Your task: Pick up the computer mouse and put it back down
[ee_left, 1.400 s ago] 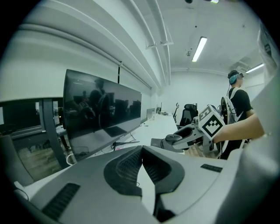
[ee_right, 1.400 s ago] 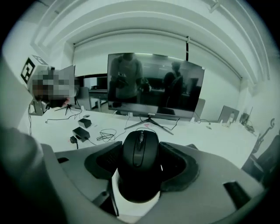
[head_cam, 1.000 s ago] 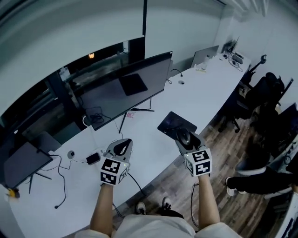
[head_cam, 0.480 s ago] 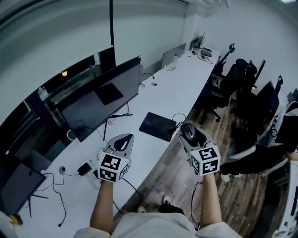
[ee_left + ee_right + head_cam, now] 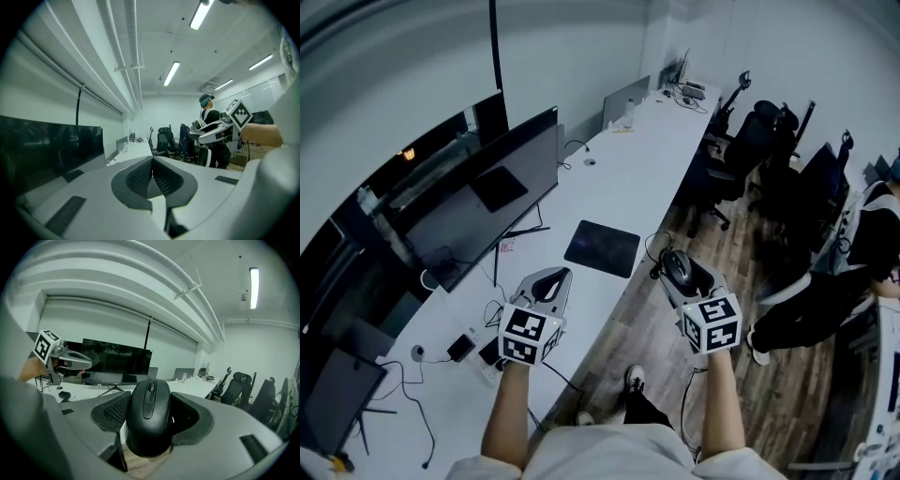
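My right gripper (image 5: pixel 680 272) is shut on the black computer mouse (image 5: pixel 677 268), held in the air off the desk's front edge, over the wooden floor. In the right gripper view the mouse (image 5: pixel 149 414) fills the space between the two pads, its wheel facing up. A dark mouse pad (image 5: pixel 602 248) lies on the long white desk (image 5: pixel 633 159), to the left of the mouse. My left gripper (image 5: pixel 548 287) hovers above the desk near its front edge; in the left gripper view its jaws (image 5: pixel 152 174) meet with nothing between them.
A large dark monitor (image 5: pixel 478 211) stands at the desk's back. Cables and a small adapter (image 5: pixel 461 349) lie on the desk by my left gripper. A laptop (image 5: pixel 623 98) sits farther along. Black office chairs (image 5: pixel 769 150) and a seated person (image 5: pixel 862 272) are at the right.
Both grippers have shifted right along the desk. The mouse, held by the right gripper, has left the mouse pad and now hangs beyond the desk edge over the floor.
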